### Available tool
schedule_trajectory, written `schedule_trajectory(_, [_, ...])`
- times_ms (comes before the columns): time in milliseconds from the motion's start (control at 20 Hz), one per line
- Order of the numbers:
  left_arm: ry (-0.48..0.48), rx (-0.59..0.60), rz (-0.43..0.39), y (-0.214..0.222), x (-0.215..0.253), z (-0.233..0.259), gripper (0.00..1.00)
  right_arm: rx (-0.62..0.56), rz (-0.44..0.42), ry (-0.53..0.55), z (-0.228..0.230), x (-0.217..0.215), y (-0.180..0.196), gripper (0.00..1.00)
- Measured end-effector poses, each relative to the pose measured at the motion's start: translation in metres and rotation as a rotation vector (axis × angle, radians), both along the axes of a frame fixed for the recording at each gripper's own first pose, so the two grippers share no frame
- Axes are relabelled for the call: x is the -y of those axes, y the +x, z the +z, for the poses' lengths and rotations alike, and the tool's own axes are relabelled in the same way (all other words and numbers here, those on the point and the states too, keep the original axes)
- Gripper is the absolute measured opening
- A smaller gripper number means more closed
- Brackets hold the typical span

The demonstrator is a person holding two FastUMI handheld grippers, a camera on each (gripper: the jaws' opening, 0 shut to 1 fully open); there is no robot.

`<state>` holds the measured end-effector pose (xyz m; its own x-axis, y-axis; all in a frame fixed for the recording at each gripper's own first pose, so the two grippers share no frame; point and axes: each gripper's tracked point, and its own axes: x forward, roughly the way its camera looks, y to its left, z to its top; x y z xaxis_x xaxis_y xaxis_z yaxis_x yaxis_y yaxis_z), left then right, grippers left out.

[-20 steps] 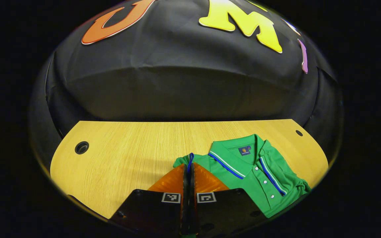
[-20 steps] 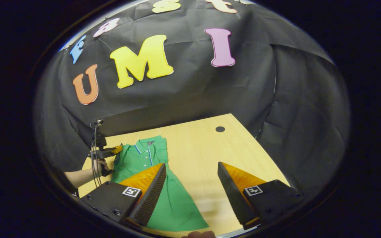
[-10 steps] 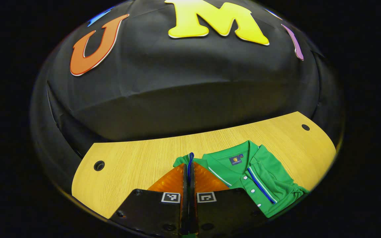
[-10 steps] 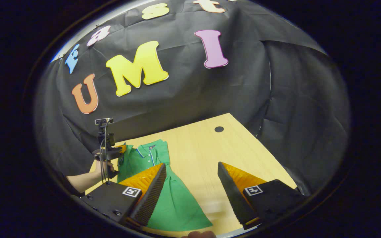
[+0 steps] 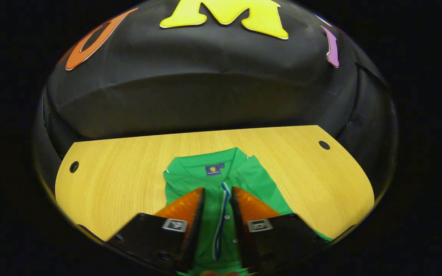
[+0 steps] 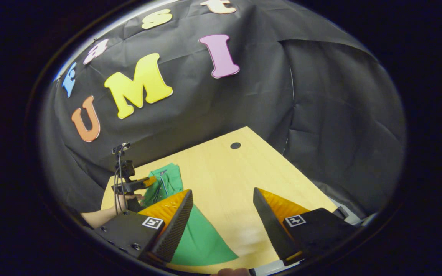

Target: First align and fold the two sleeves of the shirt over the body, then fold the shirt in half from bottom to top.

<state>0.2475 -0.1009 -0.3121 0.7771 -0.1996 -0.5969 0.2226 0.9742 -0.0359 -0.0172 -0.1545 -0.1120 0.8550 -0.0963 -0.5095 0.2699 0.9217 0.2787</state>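
Green polo shirt on wooden table, hem cut off; left gripper parted narrowly over placket, right gripper spread wide, empty.

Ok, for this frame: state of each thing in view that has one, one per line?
Shirt: flat on the table, front up, both sleeves folded in, not yet folded in half.
Left gripper: slightly open over the button placket, holding nothing.
Right gripper: wide open, holding nothing, above the shirt's lower part and bare table.
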Motion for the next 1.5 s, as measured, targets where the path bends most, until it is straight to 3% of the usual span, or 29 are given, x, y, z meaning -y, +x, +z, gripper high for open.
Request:
schedule_trajectory(100, [0.028,0.03,-0.003,-0.011,-0.008,0.013,0.99,0.021,0.028,-0.026,0.005,-0.006,0.008,0.98])
schedule_trajectory(700, [-0.01,0.098,0.052,-0.137,-0.107,0.089,0.99,0.078,0.29,-0.043,0.006,-0.092,0.039,0.98])
schedule_trajectory(750, [-0.017,0.093,0.048,-0.15,-0.116,0.091,0.99,0.073,0.319,-0.051,0.004,-0.098,0.041,0.93])
schedule_trajectory(850, [-0.027,0.068,0.038,-0.176,-0.132,0.089,0.99,0.049,0.373,-0.061,-0.006,-0.106,0.044,0.98])
schedule_trajectory(950, [-0.037,0.022,0.033,-0.206,-0.147,0.082,0.99,0.003,0.421,-0.087,-0.022,-0.109,0.043,0.98])
schedule_trajectory(1000, [-0.045,-0.007,0.024,-0.224,-0.152,0.075,0.99,-0.022,0.441,-0.109,-0.03,-0.108,0.04,0.93])
schedule_trajectory(1100, [-0.046,-0.074,0.008,-0.256,-0.162,0.058,0.99,-0.061,0.481,-0.138,-0.044,-0.11,0.033,0.98])
schedule_trajectory(1400, [-0.074,-0.328,-0.045,-0.365,-0.162,0.008,1.0,-0.237,0.595,-0.224,-0.104,-0.102,-0.019,0.99])
schedule_trajectory(1500, [-0.076,-0.403,-0.103,-0.399,-0.155,-0.001,1.0,-0.27,0.635,-0.234,-0.117,-0.103,-0.036,0.98])
